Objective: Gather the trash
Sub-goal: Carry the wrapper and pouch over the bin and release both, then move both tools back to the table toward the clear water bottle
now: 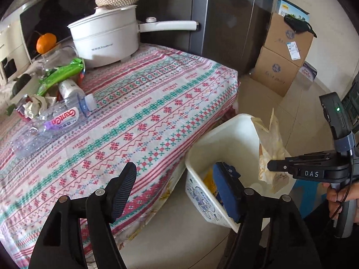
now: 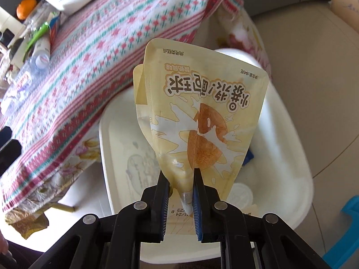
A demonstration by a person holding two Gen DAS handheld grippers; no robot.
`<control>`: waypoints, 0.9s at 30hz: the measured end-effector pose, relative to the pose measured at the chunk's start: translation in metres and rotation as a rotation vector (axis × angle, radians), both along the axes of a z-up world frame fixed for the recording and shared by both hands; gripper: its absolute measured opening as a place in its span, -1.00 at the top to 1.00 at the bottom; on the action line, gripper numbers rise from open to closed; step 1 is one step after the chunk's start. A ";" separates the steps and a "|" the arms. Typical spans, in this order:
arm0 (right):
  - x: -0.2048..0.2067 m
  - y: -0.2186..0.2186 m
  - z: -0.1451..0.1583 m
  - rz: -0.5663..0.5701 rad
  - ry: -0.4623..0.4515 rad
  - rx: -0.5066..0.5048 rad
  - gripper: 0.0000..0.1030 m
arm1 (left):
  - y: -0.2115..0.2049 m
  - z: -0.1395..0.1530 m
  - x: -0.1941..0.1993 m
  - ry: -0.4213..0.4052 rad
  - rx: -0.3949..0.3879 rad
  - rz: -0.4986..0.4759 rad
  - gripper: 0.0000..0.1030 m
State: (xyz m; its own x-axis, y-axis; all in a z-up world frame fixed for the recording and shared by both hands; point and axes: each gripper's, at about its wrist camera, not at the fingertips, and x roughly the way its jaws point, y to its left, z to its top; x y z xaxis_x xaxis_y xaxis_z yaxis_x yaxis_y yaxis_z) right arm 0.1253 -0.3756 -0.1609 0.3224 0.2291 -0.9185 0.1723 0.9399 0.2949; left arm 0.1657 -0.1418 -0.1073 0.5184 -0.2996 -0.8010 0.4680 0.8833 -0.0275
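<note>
Partly hidden: the yellow snack bag [image 2: 202,116] is blocking most of the white bin [image 2: 298,174] interior in the right wrist view, so only a round lid-like disc and a bit of blue are showing behind it; what else is lying inside can't be made out. The bag's bottom edge is disappearing btwn the pads of the right hand-held gripper [image 2: 180,192], which is clamping on it, jaws nearly together w/ crumpled film pinched btwn. Bag is hanging over the bin, long axis running away from the fingers, print reading upside down in this view, wide sealed end pointing away from the camera toward the bench [image 2: 89,51]. From the left wrist view the same bag [image 1: 271,152] is standing roughly upright over the bin's [image 1: 202,157] far-right rim, w/ the right hand-held gripper [image 1: 272,165] coming in from the right & a hand [image 1: 336,196] on its grip, cut off at the frame edge. Left hand-held gripper [image 1: 177,190] is sitting w/ fingers wide apart, nothing btwn them, near the bench's edge & the bin. Remaining trash pile [image 1: 51,103] – clear bottle, green wrapper, crumpled paper – is lying at the bench's left side, partly overlapping, items hard to separate.
</note>
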 end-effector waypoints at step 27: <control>0.016 0.039 0.013 0.006 -0.004 -0.043 -0.32 | 0.156 0.017 0.024 0.051 -0.092 0.289 -0.51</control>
